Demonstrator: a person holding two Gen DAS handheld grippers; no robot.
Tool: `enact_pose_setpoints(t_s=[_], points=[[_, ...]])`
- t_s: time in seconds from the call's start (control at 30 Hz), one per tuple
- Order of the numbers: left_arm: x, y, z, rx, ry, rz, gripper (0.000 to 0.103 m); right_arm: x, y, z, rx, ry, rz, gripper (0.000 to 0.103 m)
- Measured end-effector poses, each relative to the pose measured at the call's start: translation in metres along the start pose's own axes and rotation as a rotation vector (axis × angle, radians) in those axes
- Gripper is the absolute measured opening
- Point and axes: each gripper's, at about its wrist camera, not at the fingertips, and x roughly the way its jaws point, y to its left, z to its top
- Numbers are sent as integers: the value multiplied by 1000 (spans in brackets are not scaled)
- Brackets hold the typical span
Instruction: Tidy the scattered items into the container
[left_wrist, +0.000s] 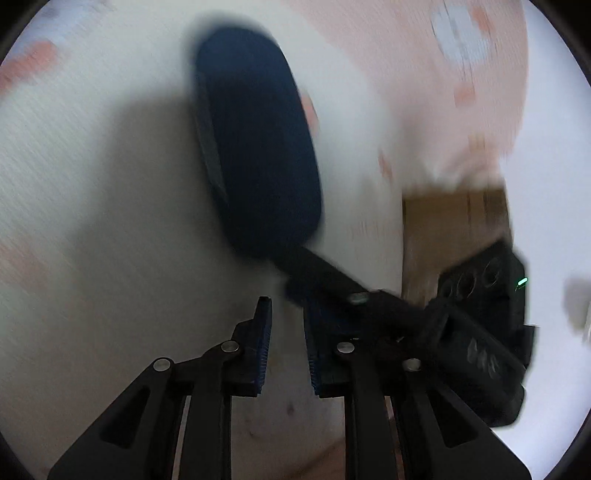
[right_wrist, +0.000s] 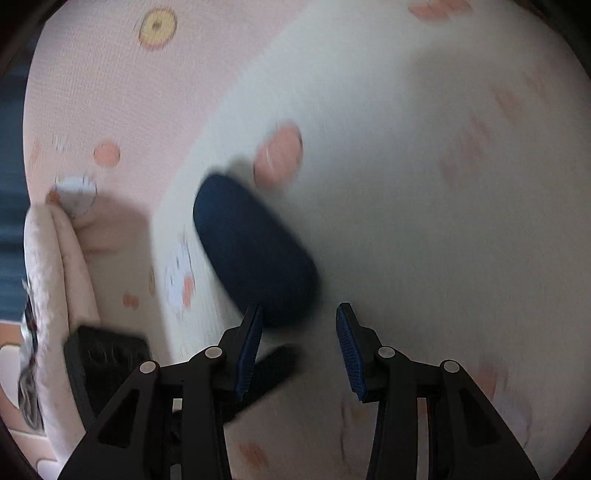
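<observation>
The left gripper (left_wrist: 286, 308) points steeply down at a cream and pink printed cloth (right_wrist: 406, 184). Its blue pads stand a narrow gap apart with only cloth showing between them. The dark blue oval case (left_wrist: 258, 147) lies flat on the cloth ahead of this gripper, its long side running away from it. In the left wrist view the right gripper (right_wrist: 299, 314) comes in from the right of the case, one black finger reaching to the case's near end; blur hides whether it touches. In the right wrist view its fingers are spread wider, tilted down likewise, and nothing sits between the pads. The case lies just ahead and to the left of that gap, its near end hidden behind the left fingertip. Right of the case and beyond it the cloth is open and flat. Left of the case, in the right wrist view, a pale pink padded roll (right_wrist: 55, 266) borders the cloth. A brown box (left_wrist: 450, 221) stands to the right of the case in the left wrist view, behind the right gripper.
</observation>
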Motion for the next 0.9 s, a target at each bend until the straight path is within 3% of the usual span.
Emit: enact_pose_setpoints(t_s=[0.1, 0.2, 0.37, 0.47, 0.53, 0.67, 0.8, 0.9], points=[[9, -13, -26, 47, -31, 97, 3, -15, -8, -7, 32, -33, -4, 27], [6, -14, -31, 42, -96, 162, 3, -40, -14, 0, 43, -139, 0, 27], [-3, -15, -19, 11, -183, 197, 5, -45, -18, -4, 81, -155, 45, 28], [-4, -30, 3, 21, -247, 259, 19, -44, -19, -5, 81, -135, 14, 31], [-7, -36, 19, 26, -274, 286, 41, -40, -15, -3, 77, -135, -8, 34], [-21, -36, 54, 49, -323, 312, 46, -35, -13, -1, 51, -139, -52, 39], [-29, -41, 104, 139, -355, 348, 47, -27, -6, 4, -4, -145, -106, 48], [-38, -41, 135, 193, -366, 380, 48, -17, 1, 7, -49, -135, -141, 49]])
